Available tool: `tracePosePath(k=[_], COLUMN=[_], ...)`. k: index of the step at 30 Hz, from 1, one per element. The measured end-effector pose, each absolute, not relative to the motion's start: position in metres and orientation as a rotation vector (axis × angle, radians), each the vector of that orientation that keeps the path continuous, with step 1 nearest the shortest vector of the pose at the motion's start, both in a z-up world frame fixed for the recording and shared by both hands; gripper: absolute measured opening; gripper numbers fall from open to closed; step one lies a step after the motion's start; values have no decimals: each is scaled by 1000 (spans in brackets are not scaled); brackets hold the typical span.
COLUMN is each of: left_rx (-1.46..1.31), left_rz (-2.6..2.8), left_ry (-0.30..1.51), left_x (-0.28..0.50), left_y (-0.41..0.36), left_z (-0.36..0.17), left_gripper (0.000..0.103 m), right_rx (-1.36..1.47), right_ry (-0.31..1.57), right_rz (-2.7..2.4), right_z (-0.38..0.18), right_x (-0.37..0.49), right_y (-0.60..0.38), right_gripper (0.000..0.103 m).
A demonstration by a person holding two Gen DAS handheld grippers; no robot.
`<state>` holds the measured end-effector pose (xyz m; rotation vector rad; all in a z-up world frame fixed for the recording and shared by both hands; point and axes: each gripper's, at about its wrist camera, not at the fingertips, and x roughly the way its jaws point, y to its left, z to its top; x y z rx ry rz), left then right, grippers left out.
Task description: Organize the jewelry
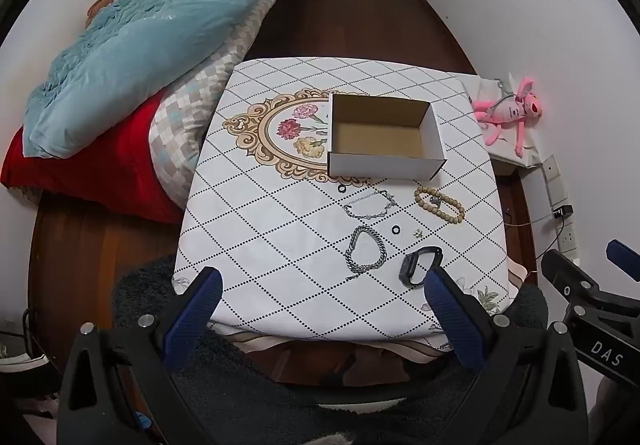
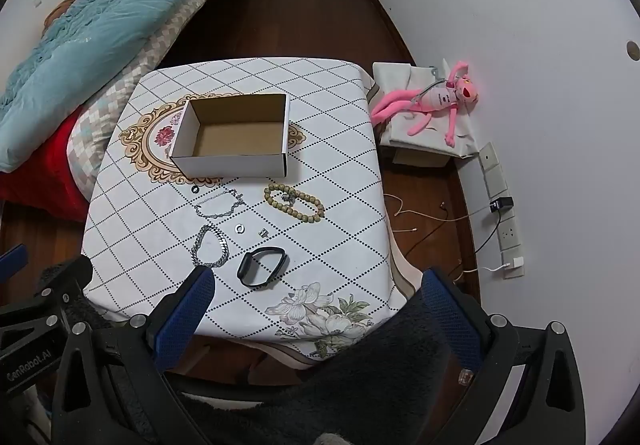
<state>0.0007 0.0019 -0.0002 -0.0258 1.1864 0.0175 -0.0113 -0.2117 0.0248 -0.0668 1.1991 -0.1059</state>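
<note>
An open, empty white cardboard box (image 1: pixel 384 137) (image 2: pixel 236 137) stands mid-table. In front of it lie a thin silver chain bracelet (image 1: pixel 370 203) (image 2: pixel 220 205), a wooden bead bracelet (image 1: pixel 440 204) (image 2: pixel 295 202), a thick silver link bracelet (image 1: pixel 364 249) (image 2: pixel 210 245), a black watch band (image 1: pixel 420 265) (image 2: pixel 262 265), two small rings (image 1: pixel 395 230) (image 2: pixel 240 228) and a small earring (image 1: pixel 418 233) (image 2: pixel 263 233). My left gripper (image 1: pixel 322 289) is open and empty at the table's near edge. My right gripper (image 2: pixel 316 285) is open and empty, also at the near edge.
The table (image 1: pixel 280 213) wears a white diamond-pattern cloth. A bed with blue quilt (image 1: pixel 140 37) stands at the left. A pink plush toy (image 2: pixel 436 101) lies on a low stand at the right. Cables and wall sockets (image 2: pixel 508 237) are at the right wall.
</note>
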Motion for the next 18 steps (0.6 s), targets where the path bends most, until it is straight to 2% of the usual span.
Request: tracePosePath(k=[18], left_rx=[-19], left_rz=[18], left_ry=[1181], left_x=[3], left_y=[1], left_z=[8], left_gripper=[103], right_rx=[-64], right_ry=[1193], right_rz=[-104], right_z=[28], right_x=[-12], right_y=[-213], right_gripper=[103])
